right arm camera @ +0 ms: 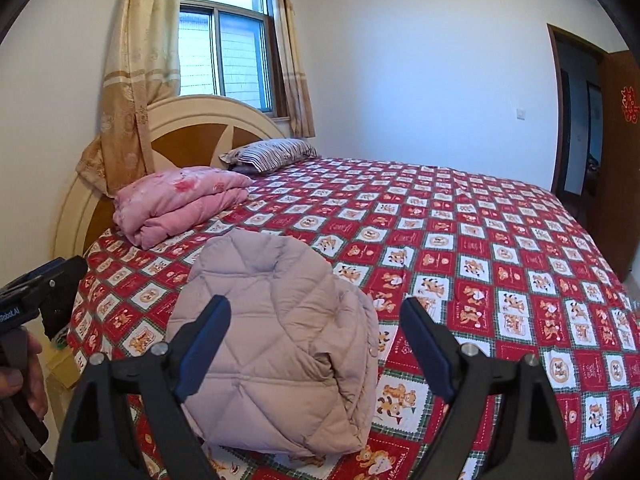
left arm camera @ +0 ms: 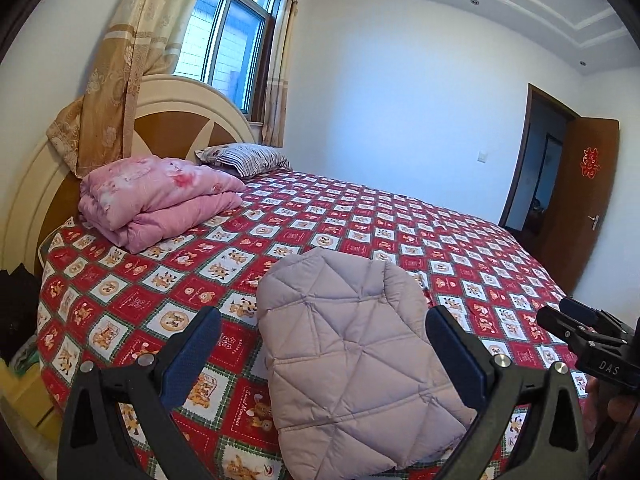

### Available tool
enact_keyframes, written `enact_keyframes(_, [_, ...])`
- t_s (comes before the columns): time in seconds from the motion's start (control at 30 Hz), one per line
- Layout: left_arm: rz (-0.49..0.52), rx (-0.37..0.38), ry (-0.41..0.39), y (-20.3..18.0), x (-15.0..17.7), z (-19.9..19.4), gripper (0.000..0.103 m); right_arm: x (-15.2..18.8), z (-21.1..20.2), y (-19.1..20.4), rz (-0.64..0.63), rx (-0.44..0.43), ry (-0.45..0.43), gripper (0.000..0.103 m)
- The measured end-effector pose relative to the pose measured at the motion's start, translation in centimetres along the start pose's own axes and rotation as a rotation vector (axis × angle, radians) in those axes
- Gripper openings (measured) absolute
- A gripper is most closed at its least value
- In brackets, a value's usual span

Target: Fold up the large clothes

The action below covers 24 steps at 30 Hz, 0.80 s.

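A pale mauve quilted jacket (left arm camera: 352, 360) lies folded into a compact bundle near the front edge of the bed; it also shows in the right wrist view (right arm camera: 276, 344). My left gripper (left arm camera: 324, 320) is open and empty, raised above and in front of the bundle, fingers spread either side of it in view. My right gripper (right arm camera: 316, 312) is open and empty too, held just above the bundle's right part. The right gripper's body (left arm camera: 588, 340) shows at the right edge of the left wrist view, and the left gripper's body (right arm camera: 36, 296) at the left edge of the right wrist view.
The bed has a red patterned cover (left arm camera: 400, 232). A folded pink quilt (left arm camera: 160, 200) and a striped pillow (left arm camera: 244, 158) lie by the headboard (left arm camera: 176, 120). Curtains and a window are behind it. An open brown door (left arm camera: 580, 200) stands at the right.
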<state>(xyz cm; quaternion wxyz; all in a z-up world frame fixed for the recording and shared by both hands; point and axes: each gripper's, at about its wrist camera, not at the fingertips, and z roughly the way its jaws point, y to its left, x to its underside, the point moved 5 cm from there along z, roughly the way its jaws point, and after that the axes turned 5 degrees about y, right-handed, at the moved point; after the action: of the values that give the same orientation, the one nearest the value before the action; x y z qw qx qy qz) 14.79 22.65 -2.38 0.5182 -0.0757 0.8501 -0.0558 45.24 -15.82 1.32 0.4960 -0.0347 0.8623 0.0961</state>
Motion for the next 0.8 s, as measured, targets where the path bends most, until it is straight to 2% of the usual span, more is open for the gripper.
enact_keyframes(0.8, [-0.002,0.005,0.021,-0.4,0.9,0.5,0.102,1.1,-0.2,0.5,-0.003,-0.018,0.013,0.09])
